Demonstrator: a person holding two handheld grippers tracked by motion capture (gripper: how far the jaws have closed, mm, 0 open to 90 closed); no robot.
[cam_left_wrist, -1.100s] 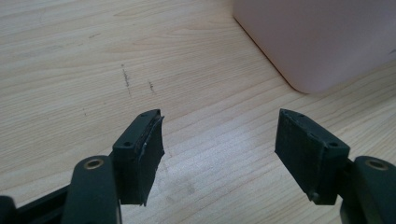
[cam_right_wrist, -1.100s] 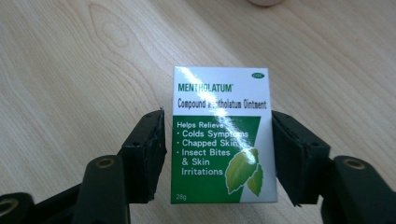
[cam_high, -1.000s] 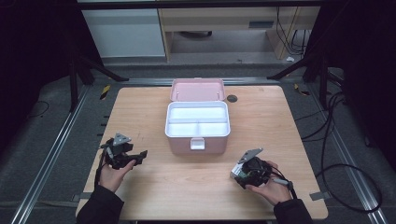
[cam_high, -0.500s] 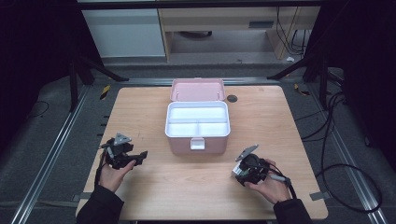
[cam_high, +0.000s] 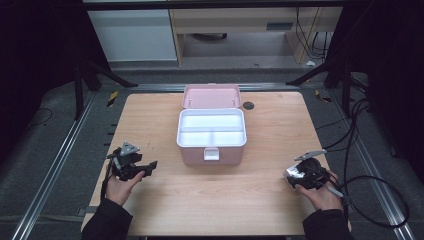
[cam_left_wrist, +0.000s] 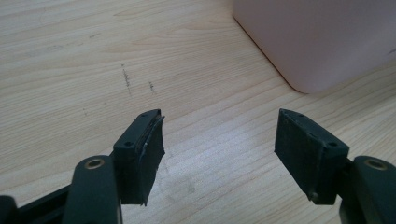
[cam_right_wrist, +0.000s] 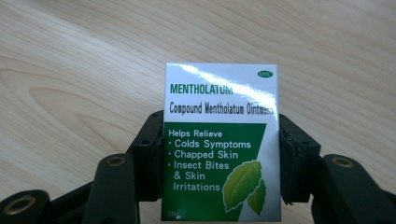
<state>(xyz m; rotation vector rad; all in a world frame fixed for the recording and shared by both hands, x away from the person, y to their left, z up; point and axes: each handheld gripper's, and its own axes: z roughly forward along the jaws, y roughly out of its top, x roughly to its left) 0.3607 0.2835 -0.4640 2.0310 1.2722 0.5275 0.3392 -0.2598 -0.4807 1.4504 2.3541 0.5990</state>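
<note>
**Ointment Carton Held Ready Beside Open Case**

A small Mentholatum ointment carton (cam_right_wrist: 222, 142) is seen pinched between the jaws of the right gripper (cam_right_wrist: 222, 158), which have just been closing, their pads pressed against its two narrow sides. The carton is held at the near right of the wooden table (cam_high: 150, 115), well apart from the open pink storage case (cam_high: 212, 131) at the table's centre, whose white tray compartments lie bare. The box is judged light, thin-walled and easily crushed; its glossy printed faces are likely slippery, so a gentle hold across the side edges, low on the body, is thought safest. The left gripper (cam_left_wrist: 219, 144) is kept at the near left, its jaws spread wide over bare wood, a corner of the case near its far right.
</note>
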